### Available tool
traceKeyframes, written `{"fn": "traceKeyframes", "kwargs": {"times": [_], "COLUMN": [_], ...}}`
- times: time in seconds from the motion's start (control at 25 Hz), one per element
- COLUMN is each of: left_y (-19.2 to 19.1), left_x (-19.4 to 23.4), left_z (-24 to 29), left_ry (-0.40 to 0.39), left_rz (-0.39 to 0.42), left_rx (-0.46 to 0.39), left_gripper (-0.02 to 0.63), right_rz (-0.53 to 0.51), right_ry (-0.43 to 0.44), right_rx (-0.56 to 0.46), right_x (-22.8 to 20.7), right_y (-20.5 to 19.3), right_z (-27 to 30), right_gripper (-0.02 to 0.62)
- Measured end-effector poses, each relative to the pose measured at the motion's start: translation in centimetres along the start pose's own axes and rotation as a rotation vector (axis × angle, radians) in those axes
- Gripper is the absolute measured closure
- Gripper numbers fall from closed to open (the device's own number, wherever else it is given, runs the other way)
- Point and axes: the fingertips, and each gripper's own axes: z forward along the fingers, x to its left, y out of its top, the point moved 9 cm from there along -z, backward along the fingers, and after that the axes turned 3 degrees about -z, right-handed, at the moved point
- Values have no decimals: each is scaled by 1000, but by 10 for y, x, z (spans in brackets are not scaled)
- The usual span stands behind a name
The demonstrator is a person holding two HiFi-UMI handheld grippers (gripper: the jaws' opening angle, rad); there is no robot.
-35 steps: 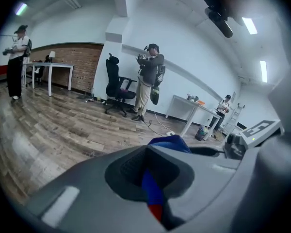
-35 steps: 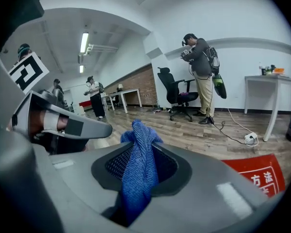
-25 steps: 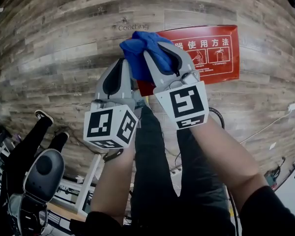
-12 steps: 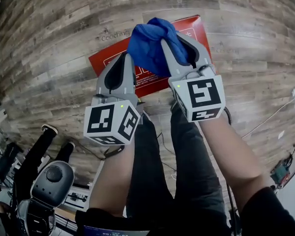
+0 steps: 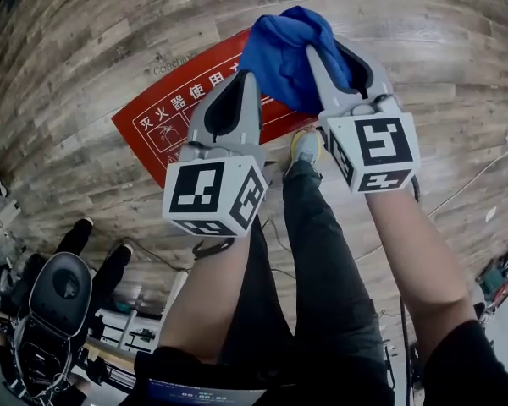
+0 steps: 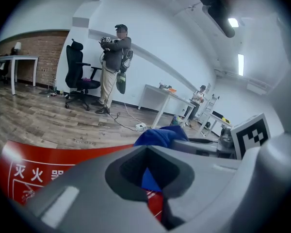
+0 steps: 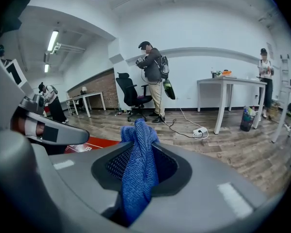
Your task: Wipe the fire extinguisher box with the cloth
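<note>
my right gripper point(image 5: 328, 56) sits in the upper middle of the head view, its two jaws pinched tight on a bunched blue cloth point(image 5: 286, 42). in the right gripper view the cloth runs as a knitted fold down through the gap between the jaws and stands up above their tips. my left gripper point(image 5: 235, 100) is just beside it, to its left and a little lower in the frame. its jaws are drawn together with nothing caught between them; in the left gripper view the blue in the hollow between them is the cloth beyond, with red under it. each gripper has its marker cube nearest me, the left one point(image 5: 213, 198) at the centre of the frame and the right one point(image 5: 374, 152) right of centre.

the fire extinguisher box point(image 5: 165, 121) lies flat on the wooden plank floor point(image 5: 85, 49), red with white chinese lettering, slanting from the left middle of the frame up toward the cloth. both grippers cover its upper right end. the cloth is over that end, but i cannot tell whether it touches the red face.

my legs in dark trousers point(image 5: 322, 260) fill the lower middle, one shoe point(image 5: 303, 145) between the grippers. a black office chair point(image 5: 59, 294) is at the lower left. in the right gripper view another person point(image 7: 153, 76) stands by a chair near a white table point(image 7: 228, 89)
</note>
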Motion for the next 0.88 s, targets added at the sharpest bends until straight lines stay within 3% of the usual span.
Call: {"fn": "traceKeyframes", "kwargs": {"times": [0.2,0.36,0.52,0.88], "left_y": [-8,-12,-14,-30], "left_x": [-12,12,40,117], "left_z": [-11,-30,-60,-145], "left_ry": [9,22,40,146], "left_rz": [8,3,-9,-66], "left_rx": [-3,7,8,-31], "left_gripper": [606,606,606,606], "right_rz": [-11,1,9,-56], "right_ry": [19,35,62,264], "right_rx": [-1,3,1,34], "right_x": [8,43,94,236], "right_y": [-10,-14,-10,-12], "right_z": [-25,-22,-19,-8], "right_gripper": [483,483,485,484]}}
